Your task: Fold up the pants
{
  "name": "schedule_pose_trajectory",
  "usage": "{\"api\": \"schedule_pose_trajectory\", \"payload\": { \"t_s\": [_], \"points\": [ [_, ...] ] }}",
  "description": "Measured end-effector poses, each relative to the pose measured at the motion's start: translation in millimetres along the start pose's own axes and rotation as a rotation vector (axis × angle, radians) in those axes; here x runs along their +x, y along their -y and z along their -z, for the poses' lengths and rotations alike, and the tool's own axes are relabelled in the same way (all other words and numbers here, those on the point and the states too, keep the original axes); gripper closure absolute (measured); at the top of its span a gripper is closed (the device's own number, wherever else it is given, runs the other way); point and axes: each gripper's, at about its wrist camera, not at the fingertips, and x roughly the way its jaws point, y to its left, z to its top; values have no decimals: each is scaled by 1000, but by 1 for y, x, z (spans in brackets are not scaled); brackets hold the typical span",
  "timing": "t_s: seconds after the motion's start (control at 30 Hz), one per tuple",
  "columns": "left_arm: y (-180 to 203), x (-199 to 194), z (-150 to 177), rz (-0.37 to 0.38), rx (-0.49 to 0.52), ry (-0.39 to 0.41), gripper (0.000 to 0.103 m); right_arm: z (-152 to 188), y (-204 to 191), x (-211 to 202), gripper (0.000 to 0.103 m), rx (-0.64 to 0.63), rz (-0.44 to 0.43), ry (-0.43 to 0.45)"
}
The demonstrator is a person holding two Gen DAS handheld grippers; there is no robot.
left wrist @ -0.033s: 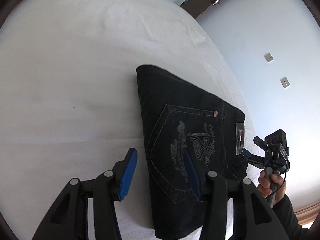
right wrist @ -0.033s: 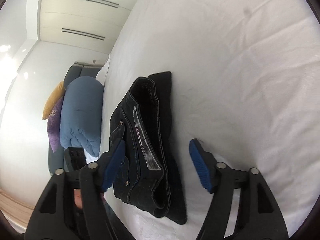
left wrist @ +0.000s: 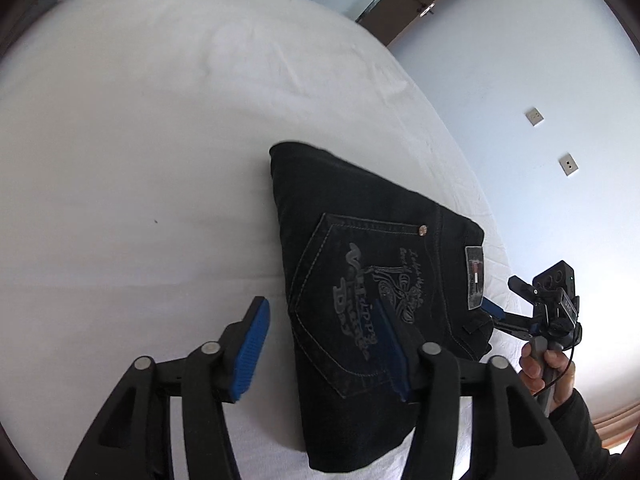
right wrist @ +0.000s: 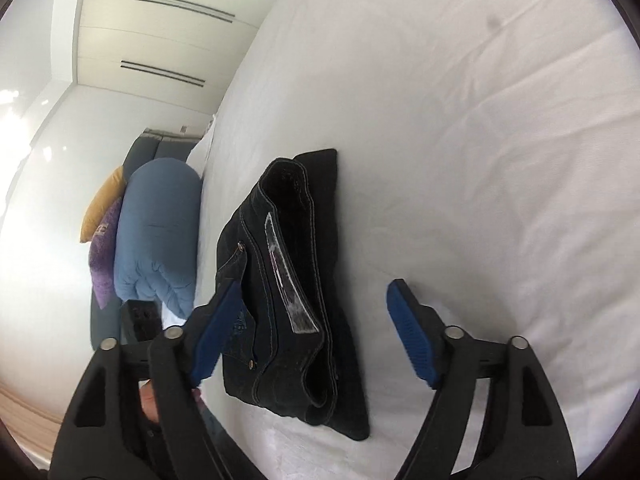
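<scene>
a white bed [left wrist: 140,160] with a creased sheet fills both views. beside it lie a rolled blue duvet [right wrist: 160,232], a yellow pillow [right wrist: 105,200] and a purple pillow [right wrist: 105,256]. two wall sockets [left wrist: 534,116] sit on the pale wall.

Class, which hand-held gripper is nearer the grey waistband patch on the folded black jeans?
Right hand-held gripper: beside grey waistband patch. Left hand-held gripper: over the pocket.
</scene>
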Motion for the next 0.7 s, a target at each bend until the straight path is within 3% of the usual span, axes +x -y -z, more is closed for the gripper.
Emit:
{"api": "schedule_pose_trajectory", "payload": {
  "t_s": [0.1, 0.13, 0.27, 0.43, 0.6, 0.7],
  "points": [
    [33, -42, 24, -167, 127, 155, 2, 27, -13, -32, 21, -82, 112, 50],
    [45, -54, 33, -209, 167, 199, 0, 38, -21, -39, 21, -120, 151, 64],
    [80, -85, 72, -345, 259, 246, 0, 92, -61, -68, 21, -273, 259, 157],
    [117, -136, 112, -490, 315, 407, 0, 161, -120, -98, 21, -440, 359, 289],
    [182, -204, 157, -656, 471, 712, 0, 202, -189, -144, 21, -625, 382, 484],
    [216, -236, 171, -772, 476, 829, 0, 225, -228, -178, 16, -702, 356, 613]
  ]
}}
